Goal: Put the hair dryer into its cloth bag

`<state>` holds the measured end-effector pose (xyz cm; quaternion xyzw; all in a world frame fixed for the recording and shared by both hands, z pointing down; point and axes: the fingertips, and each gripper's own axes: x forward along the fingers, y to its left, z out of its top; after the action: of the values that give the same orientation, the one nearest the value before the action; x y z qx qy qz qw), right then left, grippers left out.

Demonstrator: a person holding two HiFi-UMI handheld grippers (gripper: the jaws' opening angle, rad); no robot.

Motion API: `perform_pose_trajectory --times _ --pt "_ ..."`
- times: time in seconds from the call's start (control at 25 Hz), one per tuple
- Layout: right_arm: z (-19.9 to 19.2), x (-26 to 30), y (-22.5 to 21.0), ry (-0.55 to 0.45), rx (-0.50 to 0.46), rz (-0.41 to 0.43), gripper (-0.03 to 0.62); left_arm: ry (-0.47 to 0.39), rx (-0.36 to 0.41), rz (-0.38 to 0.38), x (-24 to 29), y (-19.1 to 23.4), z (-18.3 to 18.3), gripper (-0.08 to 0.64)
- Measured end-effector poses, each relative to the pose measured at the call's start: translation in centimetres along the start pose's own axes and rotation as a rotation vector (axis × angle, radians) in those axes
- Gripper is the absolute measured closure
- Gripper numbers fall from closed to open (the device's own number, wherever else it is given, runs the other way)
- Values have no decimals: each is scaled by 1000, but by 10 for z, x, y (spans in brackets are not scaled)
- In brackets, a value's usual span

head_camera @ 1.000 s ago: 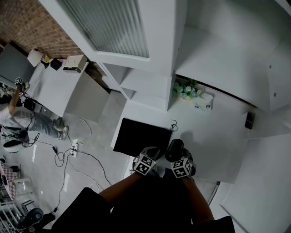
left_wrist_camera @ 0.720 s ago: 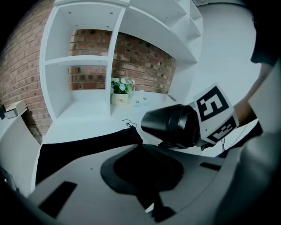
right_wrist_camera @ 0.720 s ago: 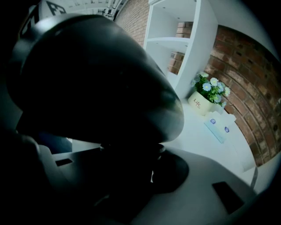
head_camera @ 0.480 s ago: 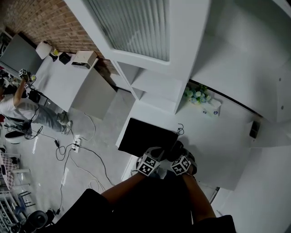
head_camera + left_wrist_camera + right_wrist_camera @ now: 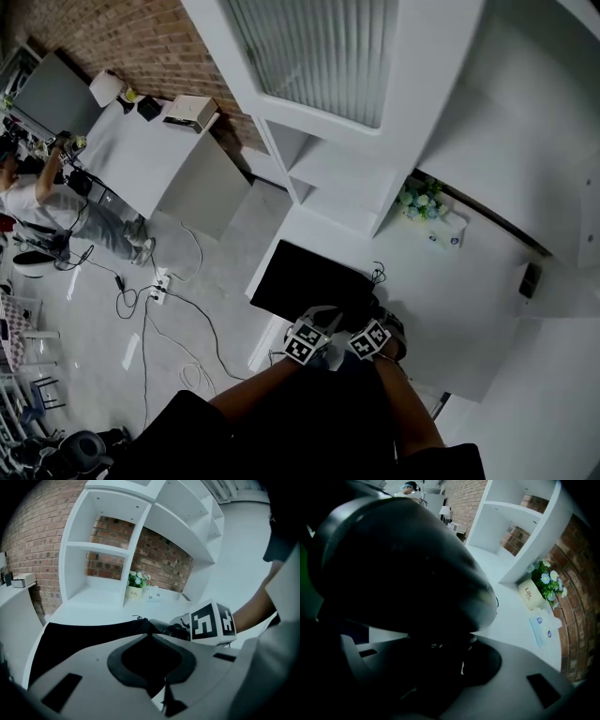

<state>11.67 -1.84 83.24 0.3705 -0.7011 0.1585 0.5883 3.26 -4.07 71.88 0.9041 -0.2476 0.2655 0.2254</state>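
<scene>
Both arms reach forward and down from the bottom of the head view, the left forearm (image 5: 248,392) and right forearm (image 5: 405,408) converging so that the two marker cubes sit just beside each other at the near edge of the white surface (image 5: 450,300). The left hand-held gripper (image 5: 149,632) points shallowly downward, its jaws drawn narrow and pinched on the edge of the black cloth bag (image 5: 300,281). The right hand-held gripper (image 5: 440,641) points steeply down with its jaws partly spread and clamped on the black hair dryer (image 5: 408,569), whose bulbous body fills most of the right gripper view. The hair dryer is held at the bag's right-hand end, just beside the left jaws — how far it sits inside the fabric cannot be told. The bag lies flat on the surface, spread away to the left. Further back on the same surface stand a small pot of flowers (image 5: 530,595) and, near it, a pale tissue pack (image 5: 541,625). A white shelf unit (image 5: 108,550) rises behind, against a brick wall (image 5: 42,536). To the left, the grey floor (image 5: 216,234) carries loose cables (image 5: 141,309); a person (image 5: 47,202) stands well apart beside a white side table (image 5: 141,159).
</scene>
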Motion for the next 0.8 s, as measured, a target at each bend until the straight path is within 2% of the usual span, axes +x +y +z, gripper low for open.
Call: perform_pose_trajectory --times 0.4,0.8 --pt "2 5 2 81 -113 -16 424 -17 12 4 -5 -2 -4 525" --pt "3 6 0 82 -124 -32 425 1 41 2 -7 -5 -11 525"
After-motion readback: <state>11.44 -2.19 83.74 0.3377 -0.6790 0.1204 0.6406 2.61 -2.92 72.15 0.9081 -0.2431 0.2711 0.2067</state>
